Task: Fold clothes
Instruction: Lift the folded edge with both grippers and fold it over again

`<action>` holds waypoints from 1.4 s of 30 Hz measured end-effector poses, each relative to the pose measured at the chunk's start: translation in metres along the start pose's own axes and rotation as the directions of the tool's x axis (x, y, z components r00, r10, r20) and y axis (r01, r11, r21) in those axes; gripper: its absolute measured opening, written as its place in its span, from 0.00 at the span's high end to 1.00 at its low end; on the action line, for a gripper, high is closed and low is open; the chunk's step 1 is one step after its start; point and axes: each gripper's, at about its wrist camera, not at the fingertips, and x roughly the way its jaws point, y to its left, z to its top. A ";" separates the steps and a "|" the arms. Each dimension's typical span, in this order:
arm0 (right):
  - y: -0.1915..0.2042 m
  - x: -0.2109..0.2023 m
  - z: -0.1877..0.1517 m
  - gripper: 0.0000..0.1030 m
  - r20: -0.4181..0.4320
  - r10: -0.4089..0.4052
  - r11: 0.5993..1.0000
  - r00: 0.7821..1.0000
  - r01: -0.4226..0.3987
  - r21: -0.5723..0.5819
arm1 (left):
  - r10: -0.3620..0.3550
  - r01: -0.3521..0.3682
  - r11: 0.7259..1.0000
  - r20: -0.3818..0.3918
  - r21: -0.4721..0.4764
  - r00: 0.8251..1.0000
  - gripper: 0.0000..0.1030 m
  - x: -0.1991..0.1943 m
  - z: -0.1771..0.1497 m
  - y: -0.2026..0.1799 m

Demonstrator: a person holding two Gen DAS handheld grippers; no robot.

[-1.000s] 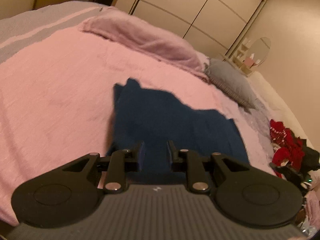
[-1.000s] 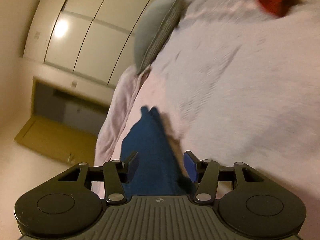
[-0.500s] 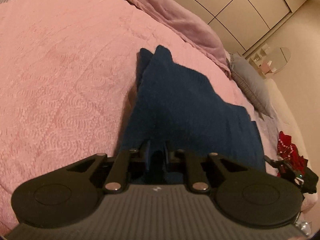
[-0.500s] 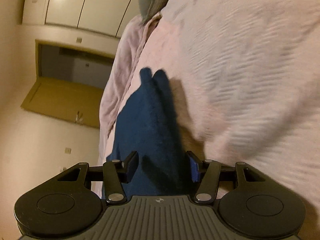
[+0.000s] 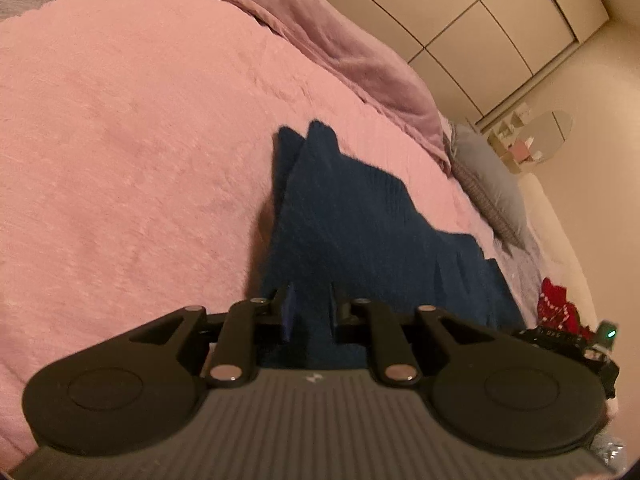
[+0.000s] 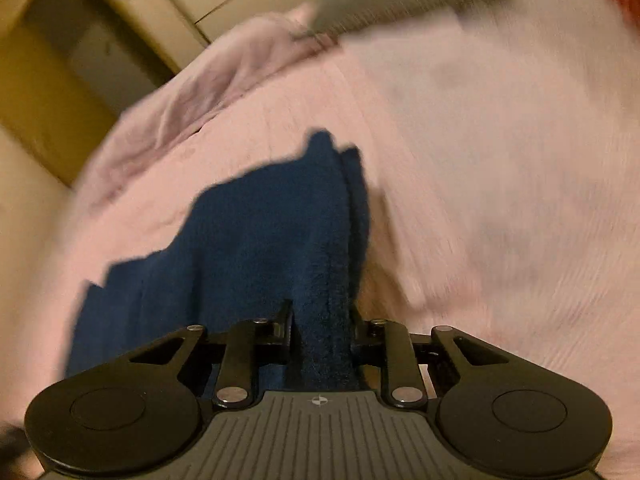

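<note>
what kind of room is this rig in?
Most likely a bedroom: a bed with a pink bedspread, a grey pillow at its far end, and built-in wardrobe doors along the wall.

A dark blue knitted garment (image 5: 360, 216) lies partly folded on the pink bedspread (image 5: 140, 140).

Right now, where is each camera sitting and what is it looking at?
Left wrist: sits on the left gripper, looks along its fingers across the pink bedspread toward the wardrobe.
Right wrist: sits on the right gripper, looks over the bed, blurred.
Both show the navy garment between gripper fingers.
</note>
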 end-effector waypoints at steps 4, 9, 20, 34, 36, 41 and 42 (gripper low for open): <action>0.126 -0.012 -0.021 0.78 0.112 -0.111 0.926 0.988 0.143 -0.348 | 0.000 0.003 0.998 0.051 -0.062 0.999 0.87 -0.034 0.007 0.026; 0.258 0.027 -0.084 0.74 0.163 -0.190 0.764 0.968 0.250 -0.595 | 0.032 -0.019 0.989 0.086 -0.145 0.996 0.87 -0.068 0.005 0.061; 0.241 -0.002 -0.101 0.41 0.073 0.006 0.887 0.997 0.029 -0.461 | -0.027 0.037 0.987 0.063 -0.159 0.998 0.86 -0.071 0.009 0.068; 0.008 0.069 -0.065 0.70 -0.022 0.139 0.908 0.990 -0.119 0.401 | -0.143 0.142 0.990 -0.094 -0.019 0.985 0.77 0.036 0.034 -0.045; 0.039 0.076 -0.066 0.74 -0.021 0.092 0.958 0.996 -0.083 0.275 | -0.150 0.151 0.989 -0.130 -0.007 0.980 0.67 0.060 0.038 -0.061; 0.121 0.070 -0.066 0.79 0.067 -0.162 0.955 0.985 0.173 -0.242 | -0.225 0.209 0.972 -0.179 -0.105 0.958 0.64 0.114 0.041 -0.076; 0.137 0.069 -0.070 0.81 0.098 -0.186 0.918 0.978 0.209 -0.337 | -0.241 0.220 0.967 -0.178 -0.129 0.954 0.64 0.121 0.042 -0.078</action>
